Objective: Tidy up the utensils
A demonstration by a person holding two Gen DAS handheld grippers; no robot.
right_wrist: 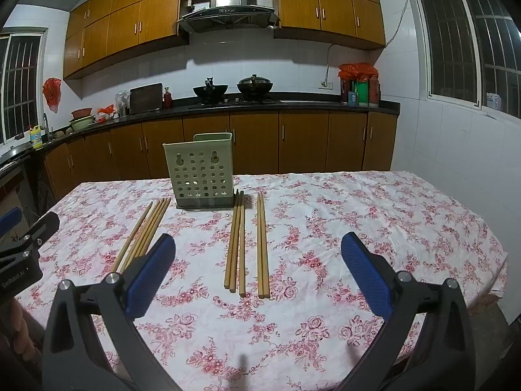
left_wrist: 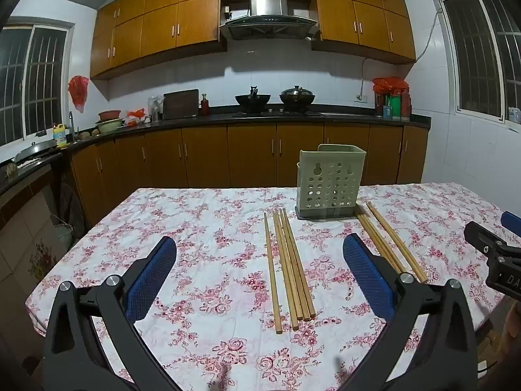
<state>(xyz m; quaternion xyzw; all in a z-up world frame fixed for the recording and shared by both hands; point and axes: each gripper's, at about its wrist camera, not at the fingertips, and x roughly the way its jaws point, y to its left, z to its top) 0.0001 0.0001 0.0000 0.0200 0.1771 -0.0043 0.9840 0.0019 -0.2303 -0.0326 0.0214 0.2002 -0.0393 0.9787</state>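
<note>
- The chopsticks (left_wrist: 289, 267) lie flat on the flowered tablecloth (left_wrist: 195, 228) in loose groups, all pointing toward the holder (left_wrist: 330, 182).
- One bundle lies to the left of the holder; in the right wrist view a set of three (right_wrist: 236, 244) and a pair (right_wrist: 262, 244) lie to its right, their far tips just beside its base.
- The holder, a pale green perforated bin, stands upright at the far middle of the table and looks empty, though its inside is mostly hidden.
- Handling, as a judgement: the sticks look like wood or bamboo, so light, stiff and not fragile, but thin, smooth and prone to roll or fan apart.
- A pinch across the near or middle part of a group should hold best; gripping near one end would likely let them tilt.
- Lying flush on soft cloth, they leave little room for a pad to slide under.
- The left gripper (left_wrist: 260, 273) hangs above the table with jaws spread wide, holding and touching nothing.
- The right gripper (right_wrist: 259, 273) is likewise fully spread and empty, the three and the pair ahead between its pads (right_wrist: 364, 270).
</note>
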